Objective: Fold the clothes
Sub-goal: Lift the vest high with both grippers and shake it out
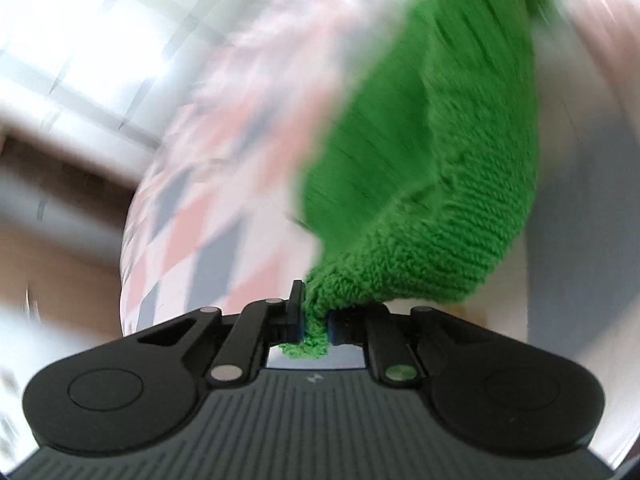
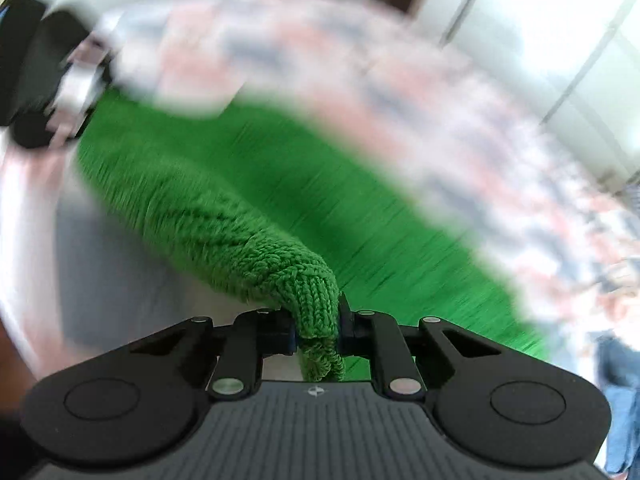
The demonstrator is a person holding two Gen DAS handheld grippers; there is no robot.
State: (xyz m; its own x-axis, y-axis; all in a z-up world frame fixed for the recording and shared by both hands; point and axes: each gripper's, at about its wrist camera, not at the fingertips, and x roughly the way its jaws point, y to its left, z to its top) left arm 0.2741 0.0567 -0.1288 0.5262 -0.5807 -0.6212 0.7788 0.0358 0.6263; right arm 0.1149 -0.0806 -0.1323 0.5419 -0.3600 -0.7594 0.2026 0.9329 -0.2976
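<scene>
Between both claws: bright green knit garment (image 1: 420, 184), stretched, blurred.

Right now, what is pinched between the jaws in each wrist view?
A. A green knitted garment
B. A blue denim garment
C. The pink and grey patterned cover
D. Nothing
A: in both wrist views the jaws of the left gripper and the right gripper stand closed on a bunched edge of the green knitted garment.
</scene>
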